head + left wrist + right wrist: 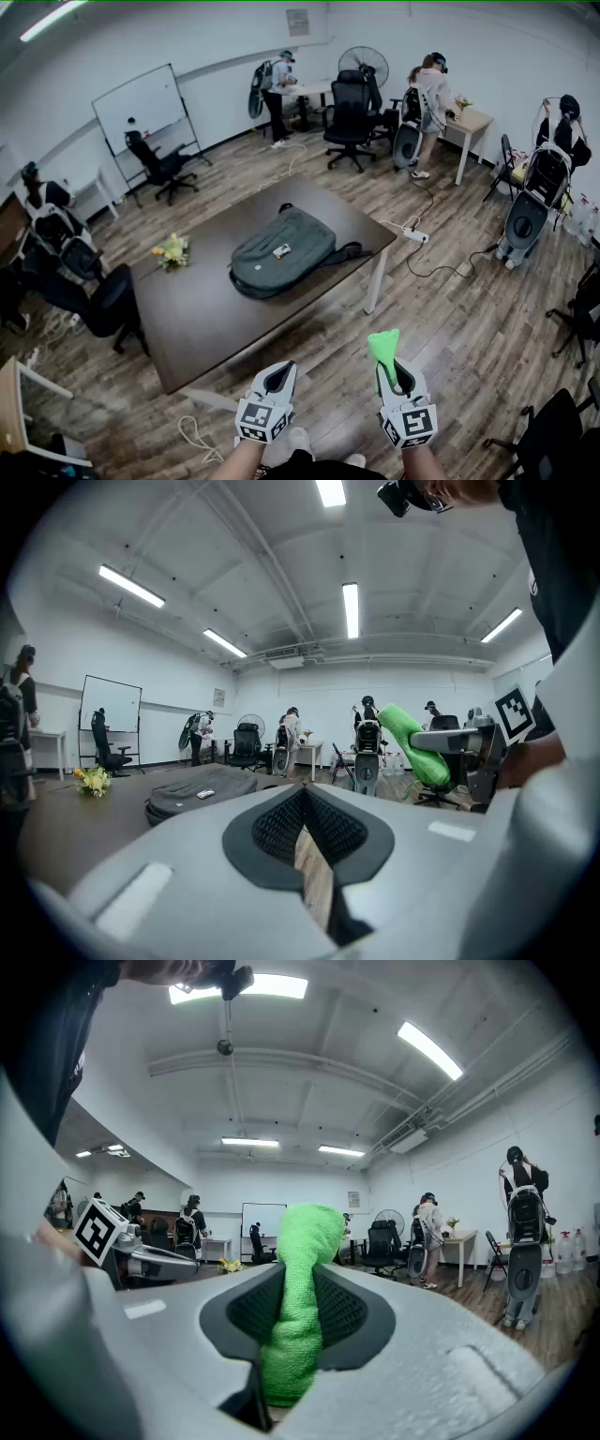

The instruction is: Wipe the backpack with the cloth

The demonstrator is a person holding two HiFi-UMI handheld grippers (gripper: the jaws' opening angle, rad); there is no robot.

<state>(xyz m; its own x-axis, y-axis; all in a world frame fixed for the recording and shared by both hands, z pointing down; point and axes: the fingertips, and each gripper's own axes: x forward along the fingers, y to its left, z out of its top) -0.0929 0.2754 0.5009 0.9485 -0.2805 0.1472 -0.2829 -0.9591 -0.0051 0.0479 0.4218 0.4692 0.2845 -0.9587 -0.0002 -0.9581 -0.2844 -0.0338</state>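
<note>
A grey-green backpack (281,251) lies flat on the dark brown table (197,319), with a small white tag on top. It also shows low and far off in the left gripper view, backpack (202,793). My right gripper (392,367) is shut on a bright green cloth (383,346) that sticks up from its jaws; in the right gripper view the cloth (298,1303) fills the gap. My left gripper (278,374) is shut with nothing in it. Both grippers hang short of the table's near edge, well away from the backpack.
A small bunch of yellow flowers (172,251) stands on the table's left side. Office chairs (349,117) and several people with gear stand around the room. A power strip (414,235) and cables lie on the wood floor right of the table. A whiteboard (141,107) is at the back left.
</note>
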